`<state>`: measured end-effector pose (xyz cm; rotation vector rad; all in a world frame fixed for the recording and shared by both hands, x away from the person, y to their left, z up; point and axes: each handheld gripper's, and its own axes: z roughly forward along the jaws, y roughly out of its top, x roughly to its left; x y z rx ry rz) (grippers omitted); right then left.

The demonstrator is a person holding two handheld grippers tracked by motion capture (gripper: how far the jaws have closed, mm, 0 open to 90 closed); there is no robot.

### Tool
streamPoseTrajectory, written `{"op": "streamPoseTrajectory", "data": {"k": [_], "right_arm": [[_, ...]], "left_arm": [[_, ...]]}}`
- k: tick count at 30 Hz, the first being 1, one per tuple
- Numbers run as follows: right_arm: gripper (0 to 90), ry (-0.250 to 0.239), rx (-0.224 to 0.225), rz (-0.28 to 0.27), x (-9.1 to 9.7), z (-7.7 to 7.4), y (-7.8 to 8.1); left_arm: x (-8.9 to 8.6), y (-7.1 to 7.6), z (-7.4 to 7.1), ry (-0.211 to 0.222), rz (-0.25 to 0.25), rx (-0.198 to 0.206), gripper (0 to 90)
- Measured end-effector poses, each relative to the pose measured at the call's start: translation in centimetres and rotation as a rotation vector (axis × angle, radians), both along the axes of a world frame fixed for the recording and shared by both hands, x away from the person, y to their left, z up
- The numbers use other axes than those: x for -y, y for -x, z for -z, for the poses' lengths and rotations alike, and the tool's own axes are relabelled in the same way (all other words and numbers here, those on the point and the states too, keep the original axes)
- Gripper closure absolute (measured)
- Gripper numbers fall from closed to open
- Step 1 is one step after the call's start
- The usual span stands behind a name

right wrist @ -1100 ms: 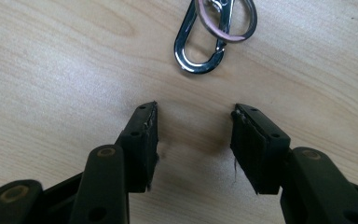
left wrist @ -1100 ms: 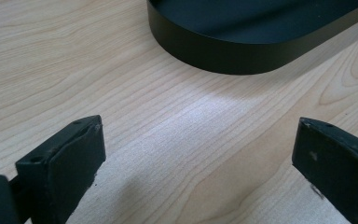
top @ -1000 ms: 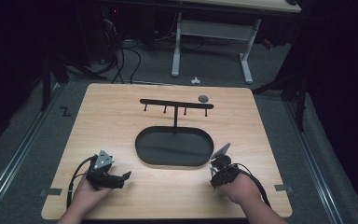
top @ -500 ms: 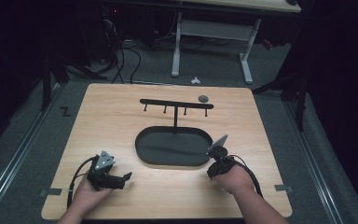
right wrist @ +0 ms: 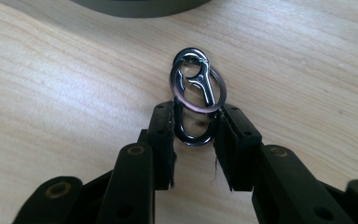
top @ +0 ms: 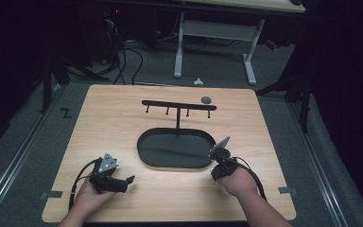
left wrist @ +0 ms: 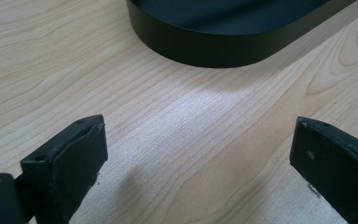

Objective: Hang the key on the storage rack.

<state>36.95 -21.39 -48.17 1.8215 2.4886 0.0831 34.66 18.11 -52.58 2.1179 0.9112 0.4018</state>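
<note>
Lying between closed right fingers [right wrist: 163, 135]: carabiner [right wrist: 193, 100].

We see the pale wooden table [top: 123, 123] brightly lit amid dark surroundings, soft shadows below, near jaws slightly blurred.

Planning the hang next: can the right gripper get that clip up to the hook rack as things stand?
Probably yes. The right gripper is shut on the carabiner clip, and only the low black tray lies between it and the hook rack; it would need lifting over.
</note>
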Motion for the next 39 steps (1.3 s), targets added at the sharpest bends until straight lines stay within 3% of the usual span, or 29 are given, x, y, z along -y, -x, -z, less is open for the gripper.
{"op": "streamPoseTrajectory", "data": {"k": [10, 16, 18, 26, 39], "right_arm": [[68.2, 0.023, 0.002, -0.015, 1.0, -3.0, 0.8], [68.3, 0.023, 0.04, -0.02, 0.8, -5.1, 0.9], [68.3, 0.021, 0.058, -0.026, 0.7, -6.3, 0.8], [68.3, 0.025, 0.075, -0.044, 0.2, -8.5, 0.2], [68.2, -0.014, 0.074, -0.035, -0.2, -11.6, -1.2]], "left_arm": [[0.1, 0.1, -0.1, 0.001, 0.004, 0.001, 4.6], [0.1, 0.1, -0.1, 0.001, 0.005, -0.002, 4.6], [0.1, 0.1, 0.0, 0.001, 0.005, -0.003, 4.6], [0.1, 0.1, 0.0, 0.0, 0.004, -0.004, 4.7], [0.1, 0.0, 0.0, 0.003, 0.005, -0.003, 4.7]]}}
